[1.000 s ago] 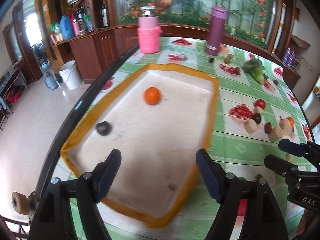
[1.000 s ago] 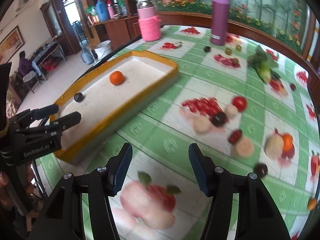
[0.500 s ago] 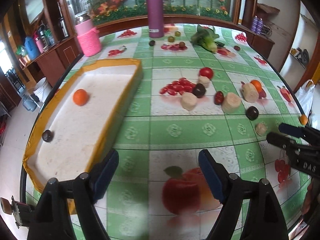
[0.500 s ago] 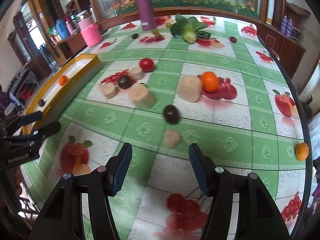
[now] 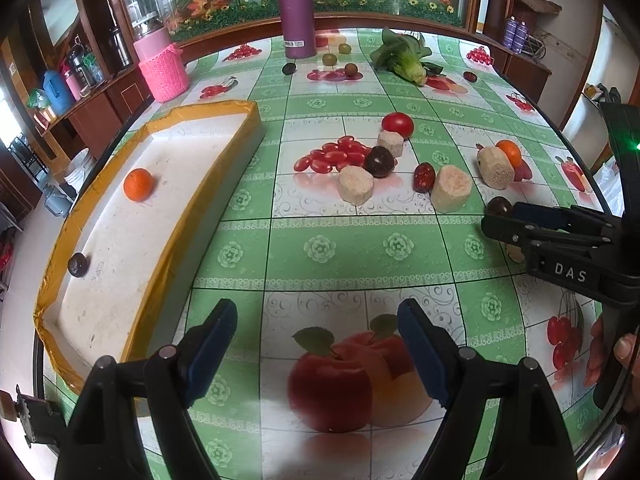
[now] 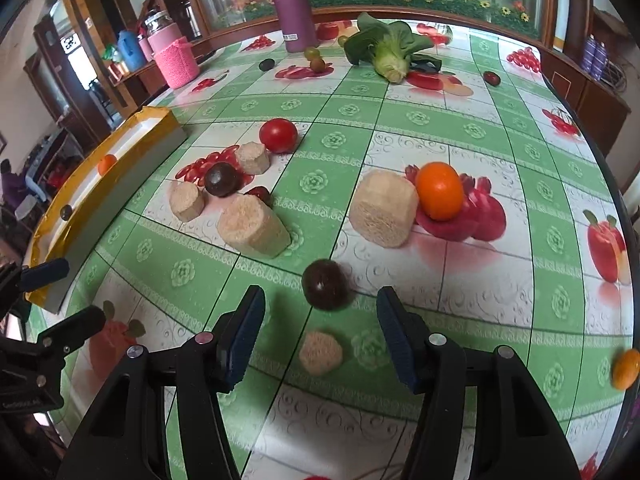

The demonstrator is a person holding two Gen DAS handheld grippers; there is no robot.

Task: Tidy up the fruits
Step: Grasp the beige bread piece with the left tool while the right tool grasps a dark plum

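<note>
A white tray with a yellow rim (image 5: 224,184) lies at the table's left and holds an orange (image 5: 138,185) and a dark plum (image 5: 77,265). My left gripper (image 5: 316,344) is open and empty over a printed apple, right of the tray. My right gripper (image 6: 320,328) is open and empty, with a dark plum (image 6: 326,285) just ahead between its fingertips and a small beige piece (image 6: 321,353) below it. A tomato (image 6: 278,135), another dark plum (image 6: 222,179), an orange (image 6: 439,190) and several beige cylinders (image 6: 382,209) lie further ahead.
A purple flask (image 5: 296,8), a pink jar (image 5: 162,66), a leafy green vegetable (image 6: 386,50) and small fruits stand at the far side. Another orange (image 6: 625,368) lies near the table's right edge. The right gripper shows in the left wrist view (image 5: 504,224).
Both grippers swung right, away from the tray. The right gripper has come close to the dark plum, which now lies between its open fingertips. Both stayed open.
</note>
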